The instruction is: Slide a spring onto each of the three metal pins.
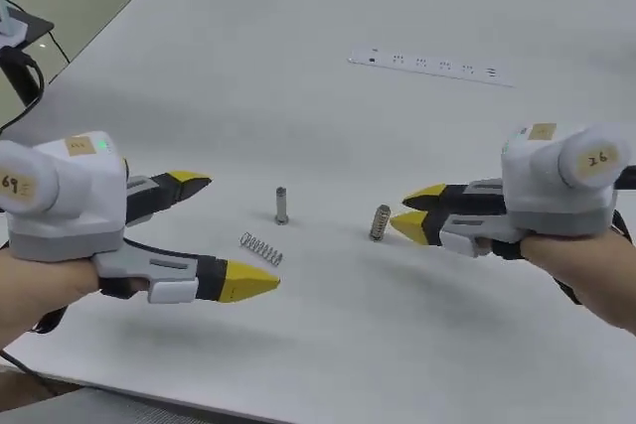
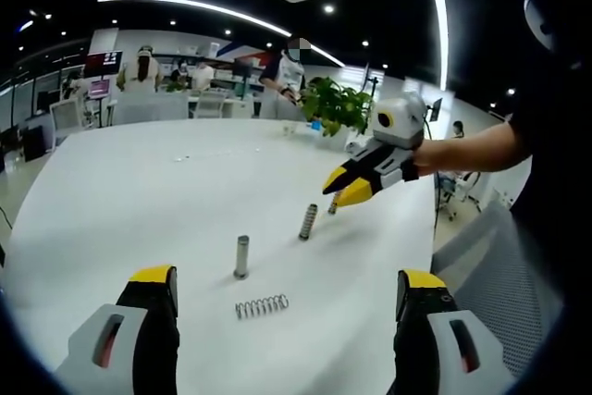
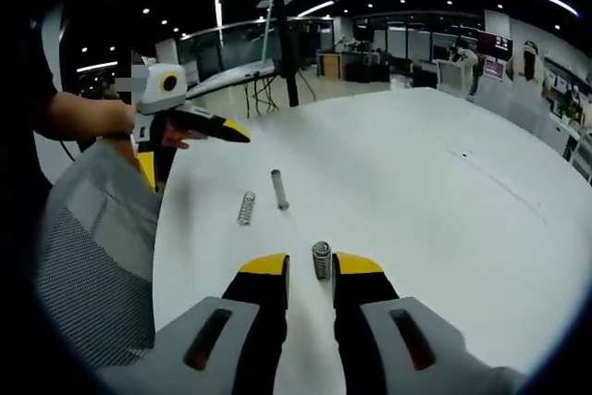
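**Left claw wide at the loose spring, right claw at the sprung pin**

I take the bare pin (image 1: 281, 205) as my mark. It stands upright on the tabletop (image 1: 298, 57), long axis vertical.

The spring (image 1: 261, 247) lies flat just beside the bare pin's foot, on my side of it and apart from it. Its long axis runs along the tabletop, slanting from the left claw's side toward the pin.

The left claw (image 1: 224, 230) is spread wide and holds nothing. The spring sits just ahead of its mouth, between the lines of the two jaws and touching neither.

On the pin's other side, near it, stands the sprung pin (image 1: 380, 222), upright or nearly so, with a coil around its shaft. The right claw (image 1: 412, 211) points at it with its jaws parted by a narrow gap. The lower tip is just beside the coil, and I cannot tell whether it touches.

The left gripper view shows the spring lying crosswise to the left claw's reach, with the bare pin just beyond it.

The right gripper view shows the sprung pin's top standing in the gap at the right claw's tips, with the bare pin and spring farther on.

Well beyond the bare pin, the head view shows a power strip (image 1: 429, 65) lying flat.
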A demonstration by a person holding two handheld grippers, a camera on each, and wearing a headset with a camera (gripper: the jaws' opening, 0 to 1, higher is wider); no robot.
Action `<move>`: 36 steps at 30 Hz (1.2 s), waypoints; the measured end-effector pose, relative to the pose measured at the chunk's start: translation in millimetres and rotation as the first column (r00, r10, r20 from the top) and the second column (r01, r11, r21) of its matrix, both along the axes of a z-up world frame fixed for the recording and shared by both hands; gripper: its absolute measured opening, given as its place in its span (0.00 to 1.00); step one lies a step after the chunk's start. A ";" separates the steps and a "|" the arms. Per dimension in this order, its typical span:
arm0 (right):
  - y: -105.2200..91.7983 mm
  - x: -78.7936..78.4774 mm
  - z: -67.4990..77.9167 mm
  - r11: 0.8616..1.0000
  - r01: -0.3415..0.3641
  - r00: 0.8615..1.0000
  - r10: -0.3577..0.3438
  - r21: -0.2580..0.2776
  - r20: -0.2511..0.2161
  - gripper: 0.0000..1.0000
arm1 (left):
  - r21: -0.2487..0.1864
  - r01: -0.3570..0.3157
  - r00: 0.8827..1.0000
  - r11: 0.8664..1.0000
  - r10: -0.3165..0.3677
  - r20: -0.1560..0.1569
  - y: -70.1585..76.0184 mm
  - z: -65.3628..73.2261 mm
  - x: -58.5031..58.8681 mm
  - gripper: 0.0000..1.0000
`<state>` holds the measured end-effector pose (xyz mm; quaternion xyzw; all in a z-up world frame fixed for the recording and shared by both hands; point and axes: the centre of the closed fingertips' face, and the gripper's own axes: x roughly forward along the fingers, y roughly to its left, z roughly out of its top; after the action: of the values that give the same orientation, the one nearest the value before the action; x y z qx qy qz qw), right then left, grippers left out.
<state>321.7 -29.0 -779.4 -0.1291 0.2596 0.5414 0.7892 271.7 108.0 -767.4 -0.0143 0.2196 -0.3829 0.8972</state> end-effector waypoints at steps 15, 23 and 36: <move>-19.4 -17.7 -5.1 0.997 0.043 0.997 -0.039 0.061 -0.064 0.27 | -0.012 0.004 1.000 1.000 -0.004 0.004 -1.1 2.9 -0.4 0.97; -22.7 -26.8 -6.7 0.995 0.045 0.996 -0.039 0.089 -0.074 0.31 | -0.028 0.009 1.000 1.000 -0.009 -0.002 -3.9 2.4 -3.5 0.97; -40.0 -35.7 -17.7 0.992 0.090 0.992 -0.080 0.093 -0.102 0.33 | -0.027 0.013 1.000 1.000 -0.013 -0.004 -4.6 2.1 -5.7 0.97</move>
<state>286.1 -69.0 -797.1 -0.0524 0.2765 0.5250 0.8032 266.0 103.4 -765.3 -0.0257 0.2166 -0.3918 0.8938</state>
